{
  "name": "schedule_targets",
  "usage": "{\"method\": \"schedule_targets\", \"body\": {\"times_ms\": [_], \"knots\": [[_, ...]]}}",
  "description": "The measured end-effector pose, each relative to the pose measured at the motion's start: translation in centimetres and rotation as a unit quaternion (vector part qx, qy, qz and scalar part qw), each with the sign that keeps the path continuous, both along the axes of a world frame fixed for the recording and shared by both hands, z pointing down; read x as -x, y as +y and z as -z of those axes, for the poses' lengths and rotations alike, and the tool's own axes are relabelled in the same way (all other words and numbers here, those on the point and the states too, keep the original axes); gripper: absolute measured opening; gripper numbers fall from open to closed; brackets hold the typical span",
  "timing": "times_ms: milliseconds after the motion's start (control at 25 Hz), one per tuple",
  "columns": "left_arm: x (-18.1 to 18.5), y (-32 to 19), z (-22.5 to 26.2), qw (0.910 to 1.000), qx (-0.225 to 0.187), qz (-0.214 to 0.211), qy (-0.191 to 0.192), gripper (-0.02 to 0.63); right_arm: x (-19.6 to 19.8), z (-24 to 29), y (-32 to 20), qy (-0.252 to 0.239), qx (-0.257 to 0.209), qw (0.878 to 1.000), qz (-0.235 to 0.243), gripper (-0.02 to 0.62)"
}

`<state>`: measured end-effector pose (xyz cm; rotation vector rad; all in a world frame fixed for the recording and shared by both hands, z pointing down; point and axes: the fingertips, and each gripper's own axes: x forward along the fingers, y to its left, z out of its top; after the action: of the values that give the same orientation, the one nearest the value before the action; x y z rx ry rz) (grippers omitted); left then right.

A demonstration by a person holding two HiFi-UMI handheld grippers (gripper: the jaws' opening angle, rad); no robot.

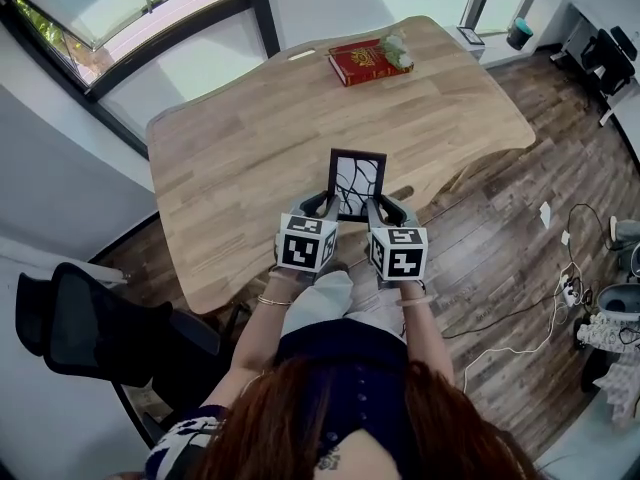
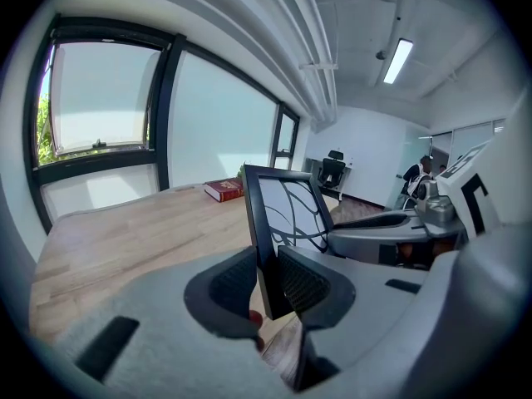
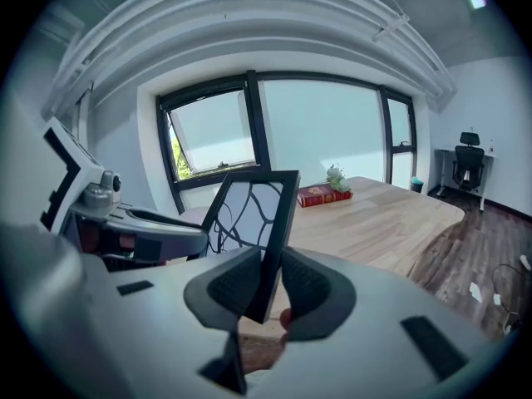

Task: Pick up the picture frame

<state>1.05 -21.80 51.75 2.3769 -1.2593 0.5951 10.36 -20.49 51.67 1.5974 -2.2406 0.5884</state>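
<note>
The picture frame [image 1: 357, 183] is a slim rectangle, taller than wide, with a thin black border and a pale pane crossed by curving black lines like a web. It stands upright at the centre of the head view, above the near edge of the wooden surface [image 1: 230, 158]. It is clamped low on both side borders: the left hand-held gripper [image 1: 322, 206] pinches the left one and the right hand-held gripper [image 1: 385, 208] the right one, ribbed pads pressed on front and back. In the left gripper view the frame [image 2: 259, 231] is seen edge-on, its top tilted toward the upper left. In the right gripper view it [image 3: 278, 223] tilts toward the upper right, and a bottom corner shows below the pads.
</note>
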Motion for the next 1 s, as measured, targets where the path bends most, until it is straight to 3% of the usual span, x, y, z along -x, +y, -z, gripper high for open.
{"method": "schedule_targets", "body": {"times_ms": [1000], "knots": [[0.5, 7.5, 8.5, 0.9959, -0.09, 0.007, 0.007, 0.092, 0.3, 8.5, 7.3, -0.014, -0.094, 0.995, 0.005, 0.08]]}}
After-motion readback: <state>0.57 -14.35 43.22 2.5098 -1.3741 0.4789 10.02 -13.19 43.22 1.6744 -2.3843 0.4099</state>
